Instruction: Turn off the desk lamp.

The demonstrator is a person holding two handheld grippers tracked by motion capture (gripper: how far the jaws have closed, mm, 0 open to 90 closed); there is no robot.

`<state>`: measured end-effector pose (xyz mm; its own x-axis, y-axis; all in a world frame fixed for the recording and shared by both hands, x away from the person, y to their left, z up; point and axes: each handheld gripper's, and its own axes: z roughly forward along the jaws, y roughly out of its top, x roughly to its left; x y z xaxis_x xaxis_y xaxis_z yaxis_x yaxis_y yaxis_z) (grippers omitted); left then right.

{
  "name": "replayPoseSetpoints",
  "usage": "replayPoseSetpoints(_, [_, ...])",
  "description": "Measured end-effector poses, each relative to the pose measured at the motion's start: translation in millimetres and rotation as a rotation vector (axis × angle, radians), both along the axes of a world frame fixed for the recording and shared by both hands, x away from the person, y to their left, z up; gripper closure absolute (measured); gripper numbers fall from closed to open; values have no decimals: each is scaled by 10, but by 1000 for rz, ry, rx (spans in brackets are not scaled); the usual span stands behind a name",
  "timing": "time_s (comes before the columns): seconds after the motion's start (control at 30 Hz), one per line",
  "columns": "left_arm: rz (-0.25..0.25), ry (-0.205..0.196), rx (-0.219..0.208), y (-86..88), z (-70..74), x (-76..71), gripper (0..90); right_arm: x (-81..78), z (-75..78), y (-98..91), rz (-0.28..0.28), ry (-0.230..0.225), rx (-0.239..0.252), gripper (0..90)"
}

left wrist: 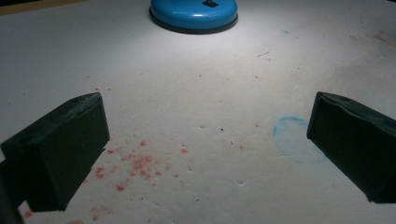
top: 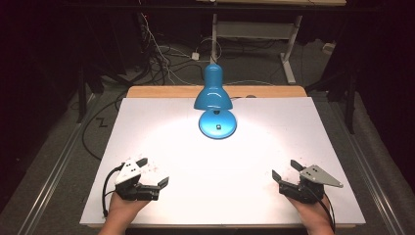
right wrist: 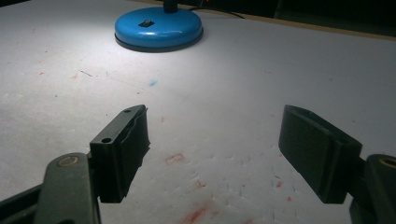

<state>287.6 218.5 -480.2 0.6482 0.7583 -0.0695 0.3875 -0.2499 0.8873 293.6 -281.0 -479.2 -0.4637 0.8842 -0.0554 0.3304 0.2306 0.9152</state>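
A blue desk lamp [top: 213, 93] stands lit at the back middle of the white table [top: 161, 127], its round base [left wrist: 194, 14] [right wrist: 159, 29] ahead of both grippers. My left gripper [top: 152, 172] rests near the front left edge, held by a hand, jaws wide apart with nothing between them [left wrist: 208, 144]. My right gripper [top: 285, 169] sits near the front right edge, jaws apart and empty [right wrist: 215, 149]. Both point toward the table's middle.
The white surface carries red specks [left wrist: 135, 163] and a faint blue ring [left wrist: 294, 140]. A wooden strip [top: 161, 91] borders the far edge. Cables [top: 156, 49] and a desk frame [top: 254, 29] lie on the dark floor beyond.
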Motion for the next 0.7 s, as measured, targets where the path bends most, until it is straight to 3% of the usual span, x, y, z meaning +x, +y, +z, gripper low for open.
replayPoseSetpoints(0.1, [1, -1, -2, -4, -7, -1, 0, 4, -11, -7, -2, 11, 2, 312])
replayPoseSetpoints(0.13, [2, 0, -2, -6, -9, 0, 0, 0, -8, -13, -7, 16, 9, 374])
replayPoseSetpoints(0.37, [3, -2, -2, 0, -12, 6, 0, 0, 7, -31, -10, 28, 22, 547])
replayPoseSetpoints(0.7, [5, -1, -1, 12, -16, 11, 0, 8, 3, -30, -2, 49, 2, 712])
